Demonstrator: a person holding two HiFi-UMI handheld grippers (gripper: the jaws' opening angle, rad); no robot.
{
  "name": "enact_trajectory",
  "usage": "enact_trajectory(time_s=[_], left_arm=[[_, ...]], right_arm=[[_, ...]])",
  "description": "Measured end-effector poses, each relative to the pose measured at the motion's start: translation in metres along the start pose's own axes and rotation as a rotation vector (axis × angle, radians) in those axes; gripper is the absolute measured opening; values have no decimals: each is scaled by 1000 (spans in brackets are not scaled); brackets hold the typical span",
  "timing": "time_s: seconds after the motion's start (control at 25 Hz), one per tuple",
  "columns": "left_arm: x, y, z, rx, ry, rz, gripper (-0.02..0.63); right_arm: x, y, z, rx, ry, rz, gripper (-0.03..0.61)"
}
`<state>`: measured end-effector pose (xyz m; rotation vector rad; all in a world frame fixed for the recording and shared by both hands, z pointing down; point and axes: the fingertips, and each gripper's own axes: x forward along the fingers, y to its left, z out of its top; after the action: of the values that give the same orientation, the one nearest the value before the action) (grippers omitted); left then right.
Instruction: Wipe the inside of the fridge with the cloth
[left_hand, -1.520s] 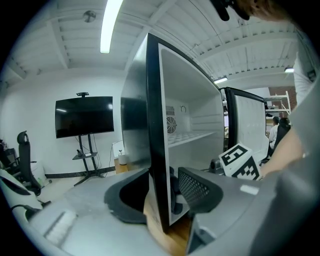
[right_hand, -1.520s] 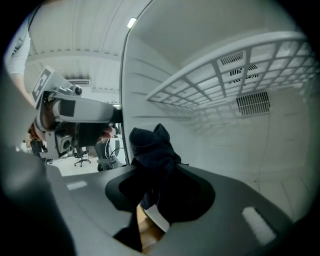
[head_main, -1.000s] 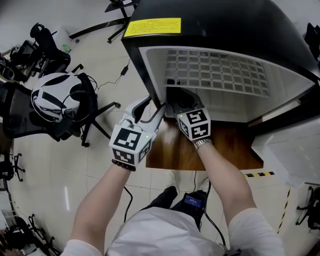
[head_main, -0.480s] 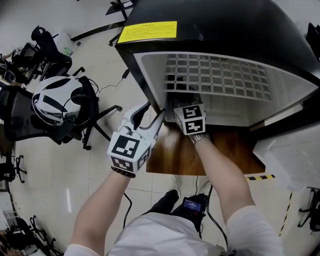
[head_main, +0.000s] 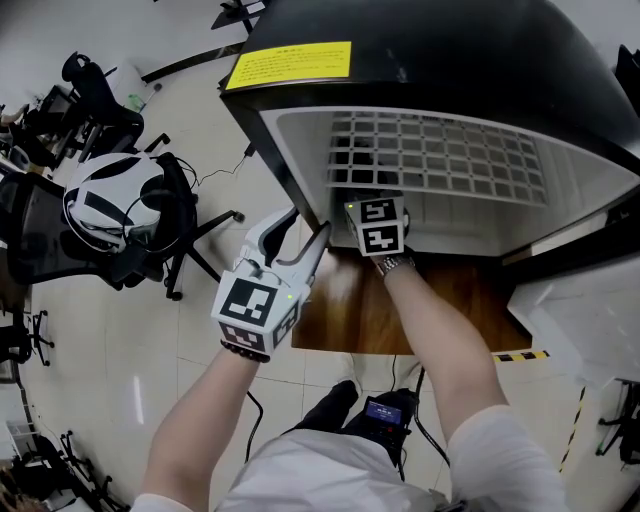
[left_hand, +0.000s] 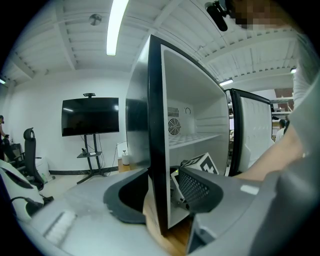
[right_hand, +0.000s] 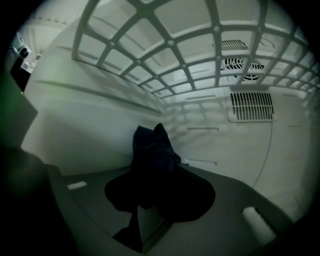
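Observation:
A black mini fridge (head_main: 450, 60) stands open, its white inside crossed by a wire shelf (head_main: 440, 155). My right gripper (right_hand: 157, 195) is inside, under the shelf, shut on a bunched dark cloth (right_hand: 152, 152) that lies against the white left inner wall near the back corner. From the head view only its marker cube (head_main: 375, 225) shows; the jaws and cloth are hidden there. My left gripper (head_main: 298, 232) straddles the front edge of the fridge's left side wall (left_hand: 155, 150), one jaw outside and one inside, closed on it.
The fridge sits on a wooden board (head_main: 400, 310), and its open door (head_main: 590, 290) is at the right. Left of it stands an office chair holding a white headset (head_main: 105, 200), with cables on the floor. A vent grille (right_hand: 251, 106) is in the fridge's back wall.
My right gripper has moved deeper into the fridge, further under the wire shelf, with the cloth in it. The left gripper has stayed on the side wall.

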<state>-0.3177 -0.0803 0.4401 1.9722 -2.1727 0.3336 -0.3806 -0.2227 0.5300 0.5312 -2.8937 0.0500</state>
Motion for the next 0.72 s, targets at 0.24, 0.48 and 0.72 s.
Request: enact_trajectory(time_s=[0.24, 0.48, 0.72], left_arm=[[0, 0, -1, 8, 3, -7, 186], [0, 2, -3, 38, 5, -5, 186], [0, -1, -2, 31, 6, -3, 186]], right_arm=[[10, -7, 0, -5, -2, -24, 126], [19, -16, 1, -12, -4, -57, 126], [21, -28, -1, -18, 2, -98, 126]])
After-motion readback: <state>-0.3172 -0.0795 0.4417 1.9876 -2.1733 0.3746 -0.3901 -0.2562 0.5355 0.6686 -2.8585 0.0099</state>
